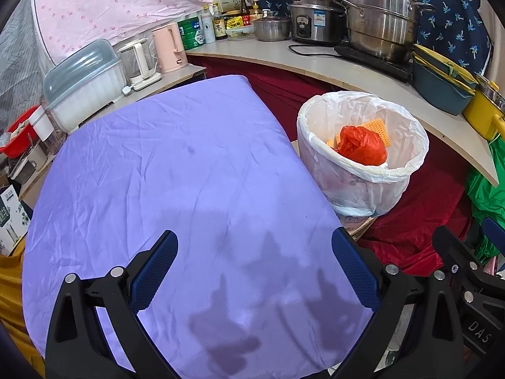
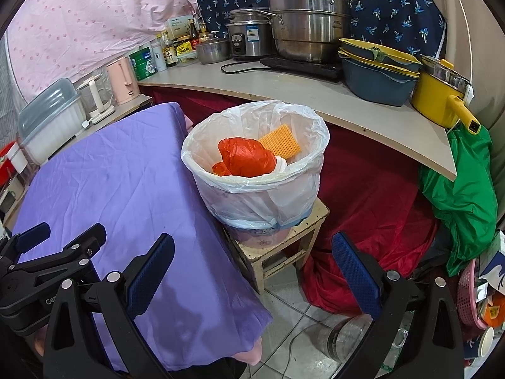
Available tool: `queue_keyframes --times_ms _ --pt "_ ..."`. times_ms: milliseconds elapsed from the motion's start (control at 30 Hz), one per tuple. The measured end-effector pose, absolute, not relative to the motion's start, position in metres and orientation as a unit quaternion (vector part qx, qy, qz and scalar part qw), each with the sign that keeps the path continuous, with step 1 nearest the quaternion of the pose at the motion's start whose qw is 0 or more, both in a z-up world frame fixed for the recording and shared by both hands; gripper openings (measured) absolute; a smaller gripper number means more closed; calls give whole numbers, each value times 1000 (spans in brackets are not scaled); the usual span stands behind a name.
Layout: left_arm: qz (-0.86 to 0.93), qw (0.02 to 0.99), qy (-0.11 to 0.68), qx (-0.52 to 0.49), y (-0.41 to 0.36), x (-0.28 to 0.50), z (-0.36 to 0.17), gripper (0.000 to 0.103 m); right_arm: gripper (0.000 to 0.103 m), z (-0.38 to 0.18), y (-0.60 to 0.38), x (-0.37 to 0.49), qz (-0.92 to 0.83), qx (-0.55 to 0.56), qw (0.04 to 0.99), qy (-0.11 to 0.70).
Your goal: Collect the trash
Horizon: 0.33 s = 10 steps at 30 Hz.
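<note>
L tongs (image 1: 254,271) hover low over the purple-covered table (image 1: 164,170), fingers spread wide, nothing between them; their shadow falls on the cloth just below. R tongs (image 2: 252,271) also spread wide and empty, held past the table's edge over the tiled floor (image 2: 284,325), aimed at the stool (image 2: 284,246). In the L view the R tongs sit at 4 o'clock; in the R view the L tongs sit at 8 o'clock.

Trash bin (image 2: 255,170) w/ white liner stands on the stool, just beside the table, at 12 o'clock from the R tongs, 1 o'clock from the L. Inside: crumpled red bag (image 2: 246,158) and an orange waffle sponge (image 2: 281,140) behind it.

Beyond the bin: red cloth (image 2: 372,208), a worktop w/ steel pots (image 2: 309,15), rice cooker (image 2: 249,36), yellow pot (image 2: 438,101). Green bag (image 2: 464,195) at 3 o'clock.
</note>
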<state>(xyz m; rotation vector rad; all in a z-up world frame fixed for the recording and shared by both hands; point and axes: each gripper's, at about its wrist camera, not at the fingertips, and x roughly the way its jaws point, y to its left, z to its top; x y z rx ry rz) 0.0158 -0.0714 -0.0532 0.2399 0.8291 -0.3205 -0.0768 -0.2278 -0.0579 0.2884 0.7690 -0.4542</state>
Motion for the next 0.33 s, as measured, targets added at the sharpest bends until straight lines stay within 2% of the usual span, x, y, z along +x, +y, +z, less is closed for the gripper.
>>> queue_keyframes --times_ms 333 --pt "-156 901 392 103 -69 16 -50 94 96 -58 -228 -77 -219 140 892 369"
